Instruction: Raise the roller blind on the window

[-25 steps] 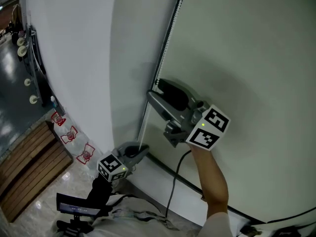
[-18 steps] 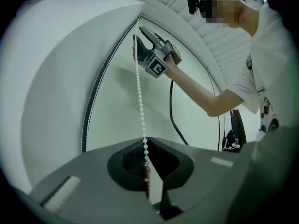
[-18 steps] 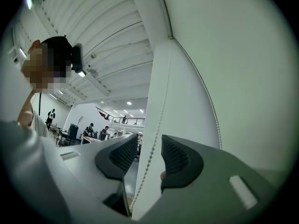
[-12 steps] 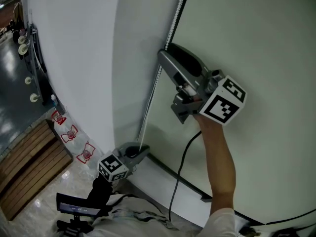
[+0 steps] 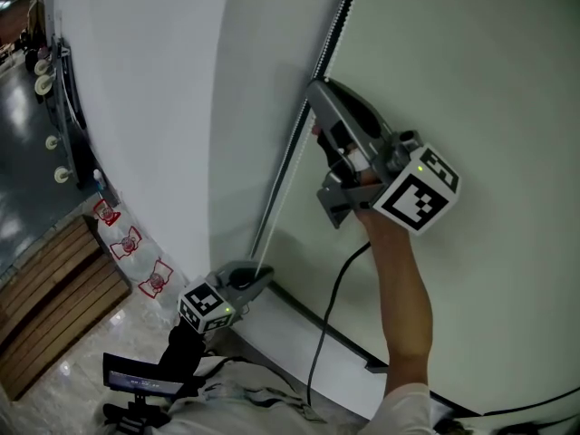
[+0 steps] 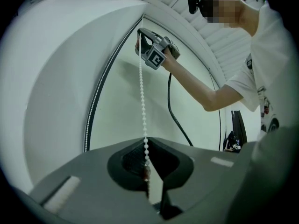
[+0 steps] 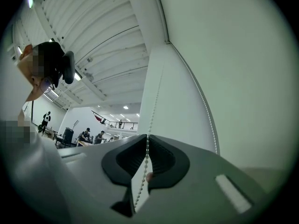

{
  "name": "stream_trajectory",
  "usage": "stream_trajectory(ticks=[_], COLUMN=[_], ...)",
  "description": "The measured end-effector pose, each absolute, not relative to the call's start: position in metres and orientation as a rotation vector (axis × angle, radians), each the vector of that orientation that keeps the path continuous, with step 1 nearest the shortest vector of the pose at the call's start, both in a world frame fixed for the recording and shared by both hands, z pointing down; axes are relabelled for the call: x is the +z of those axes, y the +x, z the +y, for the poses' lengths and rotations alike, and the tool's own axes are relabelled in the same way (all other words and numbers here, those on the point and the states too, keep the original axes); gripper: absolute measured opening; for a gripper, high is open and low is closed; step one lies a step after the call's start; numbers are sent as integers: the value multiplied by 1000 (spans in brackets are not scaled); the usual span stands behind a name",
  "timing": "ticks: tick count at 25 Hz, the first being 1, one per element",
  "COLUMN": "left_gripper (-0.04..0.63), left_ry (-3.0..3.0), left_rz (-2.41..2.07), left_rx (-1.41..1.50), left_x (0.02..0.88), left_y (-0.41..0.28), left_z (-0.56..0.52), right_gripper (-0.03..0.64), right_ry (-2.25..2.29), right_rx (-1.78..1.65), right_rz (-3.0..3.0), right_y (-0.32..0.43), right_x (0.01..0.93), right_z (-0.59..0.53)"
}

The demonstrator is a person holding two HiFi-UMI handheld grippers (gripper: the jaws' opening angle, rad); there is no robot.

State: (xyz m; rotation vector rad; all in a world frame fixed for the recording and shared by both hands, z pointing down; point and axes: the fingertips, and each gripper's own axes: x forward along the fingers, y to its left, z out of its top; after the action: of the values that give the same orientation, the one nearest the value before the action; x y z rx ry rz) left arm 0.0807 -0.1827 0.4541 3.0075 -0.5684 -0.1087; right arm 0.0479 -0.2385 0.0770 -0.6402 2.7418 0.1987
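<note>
Head view is showing the blind (image 5: 471,80) hanging over the window and filling the whole right side. It is reaching down to a dark line near the lower edge that I'm taking for its bottom rail or the sill, so it is looking as good as fully lowered. To its left the white wall (image 5: 136,107) is curving away. The chain (image 5: 283,184) is running down the blind's left edge, pulled straight between the two grippers.

The right gripper (image 5: 314,98) is now sitting well up that edge, higher than a second ago, when it was lower on the chain. Its jaws have just been closing. The right gripper view is showing them pressed together on the beads, with the second strand (image 7: 208,111) hanging free off to the right. The left gripper (image 5: 263,276) is staying put near the blind's lower left corner. Its jaws are clamped on the same strand, keeping it taut from below.

As I'm reading it, the right hand is finishing a reach for a fresh grip high up. A pull down on this strand should then be winding the blind up a little. The left grip will need to be loosening or travelling along, or the two hands will be fighting each other.
</note>
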Motion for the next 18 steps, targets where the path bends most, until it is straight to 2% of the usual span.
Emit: stream_trajectory(ticks=[12, 18], left_gripper=[-2, -2], left_ry=[3004, 3004], left_rz=[-551, -550], left_rx=[-109, -106], left_x=[452, 453], left_y=[83, 83], left_z=[-181, -180], right_gripper=[14, 14], right_ry=[-603, -640], right_rx=[209, 181], right_rz=[2728, 2771], right_y=[48, 46], right_x=[80, 117], right_z=[-216, -215])
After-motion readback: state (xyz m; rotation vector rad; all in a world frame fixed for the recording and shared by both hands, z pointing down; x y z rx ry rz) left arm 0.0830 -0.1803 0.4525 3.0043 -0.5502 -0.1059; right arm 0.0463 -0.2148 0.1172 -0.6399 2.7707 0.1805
